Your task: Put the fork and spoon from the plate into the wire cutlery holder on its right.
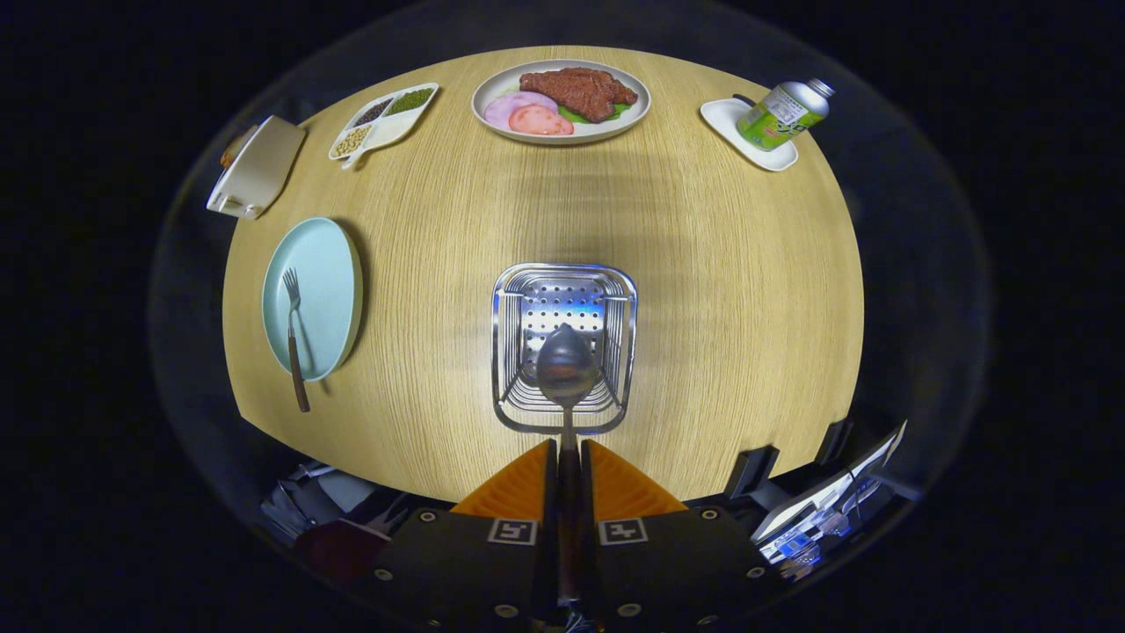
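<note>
**Spoon in my gripper, over the wire holder**

Going left to right across the tabletop (703, 290): at the far left edge lies a cream-coloured box (257, 167), tilted. Just beside it sits a white divided dish (384, 120) with dark, green and pale beans in its sections. Nearer to me, on the left, is the pale blue plate (327, 264), and the fork (293, 334) lies on it, prongs away from me, its dark handle sticking out over the near rim onto the wood.

In the middle, just ahead of my fingers, stands the wire cutlery holder (564, 347), a shiny metal basket with a perforated floor. My gripper (569, 466) is clenched on the spoon (567, 365): both orange fingers (527, 483) press on its dark handle, and the bowl hangs over the holder's opening. I cannot tell whether it touches the wire.

Beyond the holder, at the far edge, is a white plate (637, 110) with brown meat, pink slices and a green leaf. To the right of it, a green bottle (782, 112) with a silver cap lies on a small white tray (725, 119); its label is too small for me to read.

My fingers carry two square black-and-white markers (622, 531).
</note>
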